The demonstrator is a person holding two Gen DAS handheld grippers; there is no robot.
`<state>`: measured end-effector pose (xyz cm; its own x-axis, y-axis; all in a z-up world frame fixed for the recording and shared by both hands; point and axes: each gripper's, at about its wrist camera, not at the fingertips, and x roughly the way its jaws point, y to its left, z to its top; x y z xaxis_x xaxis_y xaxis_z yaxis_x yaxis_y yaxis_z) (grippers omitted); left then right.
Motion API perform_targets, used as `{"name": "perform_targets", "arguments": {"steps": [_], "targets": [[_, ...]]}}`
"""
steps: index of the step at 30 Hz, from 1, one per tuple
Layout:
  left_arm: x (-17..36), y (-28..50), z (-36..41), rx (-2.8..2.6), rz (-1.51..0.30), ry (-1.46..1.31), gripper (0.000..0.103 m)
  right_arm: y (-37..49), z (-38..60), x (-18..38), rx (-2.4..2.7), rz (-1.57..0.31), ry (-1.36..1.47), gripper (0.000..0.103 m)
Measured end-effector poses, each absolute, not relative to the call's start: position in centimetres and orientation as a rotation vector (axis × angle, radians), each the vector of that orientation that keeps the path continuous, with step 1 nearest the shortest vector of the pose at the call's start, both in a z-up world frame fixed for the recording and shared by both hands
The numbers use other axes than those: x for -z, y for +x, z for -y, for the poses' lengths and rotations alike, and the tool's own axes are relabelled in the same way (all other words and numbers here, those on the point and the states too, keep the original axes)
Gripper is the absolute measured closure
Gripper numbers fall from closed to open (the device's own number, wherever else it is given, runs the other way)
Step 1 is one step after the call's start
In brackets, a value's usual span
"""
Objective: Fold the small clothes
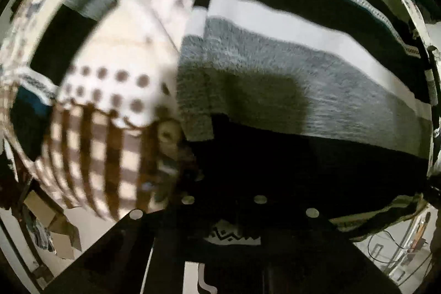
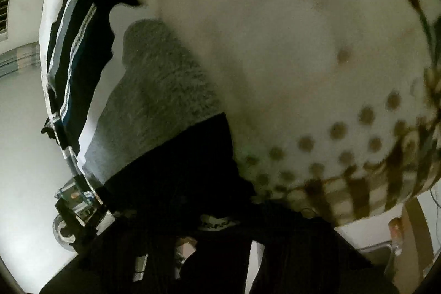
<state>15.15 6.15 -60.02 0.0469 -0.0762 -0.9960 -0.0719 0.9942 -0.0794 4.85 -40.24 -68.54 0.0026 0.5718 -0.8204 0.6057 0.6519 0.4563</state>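
The striped garment [image 1: 289,68], banded black, white and grey, fills my left view, draped close over the left gripper [image 1: 234,233]. In the right view it hangs on the left side, beside a cream dotted cloth [image 2: 317,73] with a checked hem, over the right gripper [image 2: 217,228]. Both look lifted; I see no bench. I judge the knit light, limp, prone to sag; best taken at a stitched hem edge. Jaws lost in dark fabric: I cannot tell gap or hold on either side.
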Motion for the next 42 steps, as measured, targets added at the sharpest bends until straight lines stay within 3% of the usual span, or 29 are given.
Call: {"name": "perform_targets", "arguments": {"steps": [4, 8, 10, 12, 14, 15, 17, 18, 21, 26, 29, 31, 32, 33, 34, 38, 42], "targets": [[57.5, 15.0, -8.1, 0.021, -1.488, -0.142, 0.097, 3.1, 39.0, 67.0, 0.066, -1.672, 0.965, 0.094], [60.0, 15.7, -8.9, -0.006, -1.557, -0.093, 0.092, 3.4, 38.4, 68.4, 0.068, -1.718, 0.941, 0.092], [60.4, 16.8, -9.3, -0.049, -1.577, -0.097, 0.092, 4.1, 39.6, 68.2, 0.064, -1.706, 0.977, 0.086], [60.0, 18.4, -8.8, -0.103, -1.559, -0.054, 0.089, 4.1, 42.6, 67.0, 0.094, -1.62, 1.074, 0.065], [59.2, 19.6, -8.7, -0.128, -1.522, -0.038, 0.071, 3.3, 46.4, 65.4, 0.196, -1.498, 1.133, 0.05], [58.5, 20.5, -8.4, -0.134, -1.491, -0.028, 0.064, 2.4, 49.4, 64.5, 0.289, -1.415, 1.175, 0.048], [57.7, 22.3, -8.3, -0.142, -1.459, -0.005, 0.021, 0.5, 54.4, 63.5, 0.45, -1.28, 1.241, 0.046], [57.4, 23.5, -7.6, -0.141, -1.427, 0.008, 0.017, -0.7, 57.0, 63.3, 0.545, -1.205, 1.273, 0.044], [57.5, 25.9, -5.5, -0.095, -1.395, 0.009, 0.017, -4.4, 64.2, 63.6, 0.793, -1.044, 1.329, 0.04], [61.5, 27.5, -0.6, 0.004, -1.419, 0.048, 0.017, -4.9, 67.4, 67.4, 0.821, -1.011, 1.39, 0.039], [63.4, 28.2, 4.0, 0.042, -1.451, 0.131, 0.017, -3.5, 67.1, 68.4, 0.83, -1.013, 1.363, 0.033], [65.0, 29.0, 5.2, 0.036, -1.448, 0.204, 0.014, -2.2, 67.1, 67.7, 0.77, -0.987, 1.327, 0.042], [65.5, 29.3, 5.4, 0.033, -1.444, 0.218, 0.007, -1.5, 67.3, 67.6, 0.72, -0.986, 1.324, 0.085], [65.9, 29.6, 5.4, 0.029, -1.439, 0.226, 0.004, -0.9, 67.6, 67.4, 0.665, -0.987, 1.34, 0.092], [66.2, 29.9, 5.1, 0.024, -1.437, 0.229, 0.0, -0.8, 68.0, 66.7, 0.659, -0.97, 1.334, 0.092], [67.0, 30.7, 4.2, 0.039, -1.442, 0.176, 0.0, -0.8, 71.9, 63.0, 0.687, -0.851, 1.281, 0.092], [67.3, 31.1, 3.5, 0.02, -1.42, 0.144, 0.0, 0.9, 74.3, 61.8, 0.653, -0.88, 1.24, 0.092]]}}
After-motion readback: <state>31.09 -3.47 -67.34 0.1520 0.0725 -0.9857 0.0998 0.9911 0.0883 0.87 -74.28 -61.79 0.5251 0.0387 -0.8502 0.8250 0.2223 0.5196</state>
